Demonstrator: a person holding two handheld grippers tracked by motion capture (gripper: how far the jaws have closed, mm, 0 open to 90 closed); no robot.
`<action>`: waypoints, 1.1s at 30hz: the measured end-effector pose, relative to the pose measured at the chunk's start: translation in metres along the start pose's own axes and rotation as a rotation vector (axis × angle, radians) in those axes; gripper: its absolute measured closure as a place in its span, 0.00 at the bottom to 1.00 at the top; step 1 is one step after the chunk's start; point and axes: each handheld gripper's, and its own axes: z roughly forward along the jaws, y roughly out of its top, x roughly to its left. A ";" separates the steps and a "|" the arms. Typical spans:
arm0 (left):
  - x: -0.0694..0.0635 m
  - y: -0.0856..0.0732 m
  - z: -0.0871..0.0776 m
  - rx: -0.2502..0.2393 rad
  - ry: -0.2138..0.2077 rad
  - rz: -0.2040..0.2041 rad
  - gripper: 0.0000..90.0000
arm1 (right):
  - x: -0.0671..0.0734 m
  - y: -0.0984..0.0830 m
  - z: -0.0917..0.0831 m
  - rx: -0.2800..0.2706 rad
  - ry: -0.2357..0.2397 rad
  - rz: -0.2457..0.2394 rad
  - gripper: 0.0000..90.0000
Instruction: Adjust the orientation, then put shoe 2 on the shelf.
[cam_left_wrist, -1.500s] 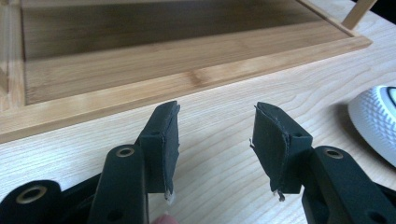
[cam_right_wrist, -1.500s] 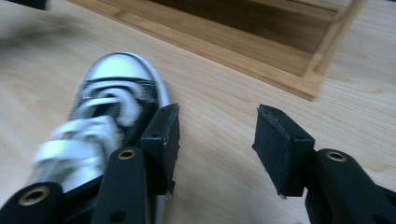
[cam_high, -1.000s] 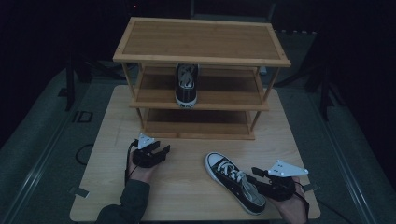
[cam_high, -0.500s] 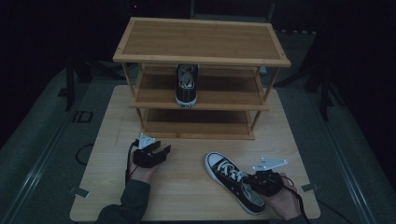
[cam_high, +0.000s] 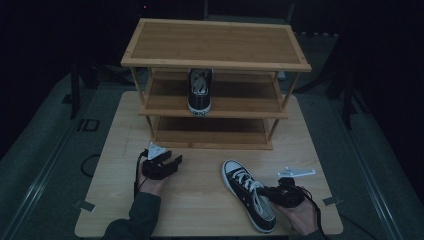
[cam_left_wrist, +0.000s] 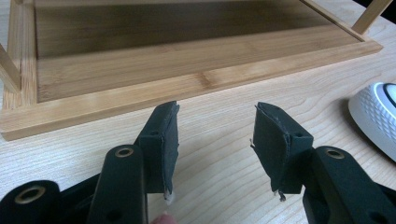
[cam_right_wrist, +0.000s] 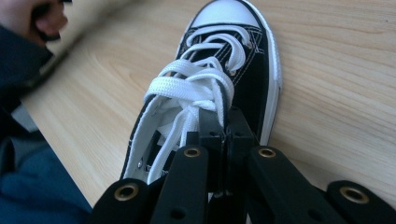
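The loose shoe (cam_high: 248, 194) lay at the lower right of the high view, toe toward the rack (cam_high: 215, 80). The right gripper (cam_high: 272, 194) had just been closing and now pinched the shoe's side wall by the laces — grasp made, lift and placing apparently left. Its mate (cam_high: 199, 90) already sat on the middle shelf. The left gripper (cam_high: 172, 161) rested lower left, jaws spread, holding nothing.

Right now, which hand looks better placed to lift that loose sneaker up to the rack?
The right. Its claw is already shut on the sneaker at its side wall by the laces. The left claw hovers open and empty near the rack, apart from the sneaker.
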 end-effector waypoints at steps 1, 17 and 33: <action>0.000 0.000 0.000 -0.001 0.001 0.000 0.56 | 0.000 0.000 0.001 -0.016 0.004 0.017 0.98; 0.001 0.000 0.002 0.003 0.000 -0.002 0.57 | -0.007 0.017 -0.001 -0.249 -0.062 0.185 0.98; 0.001 0.000 0.004 0.005 -0.007 -0.011 0.56 | 0.001 0.032 -0.016 -0.313 -0.001 0.188 0.98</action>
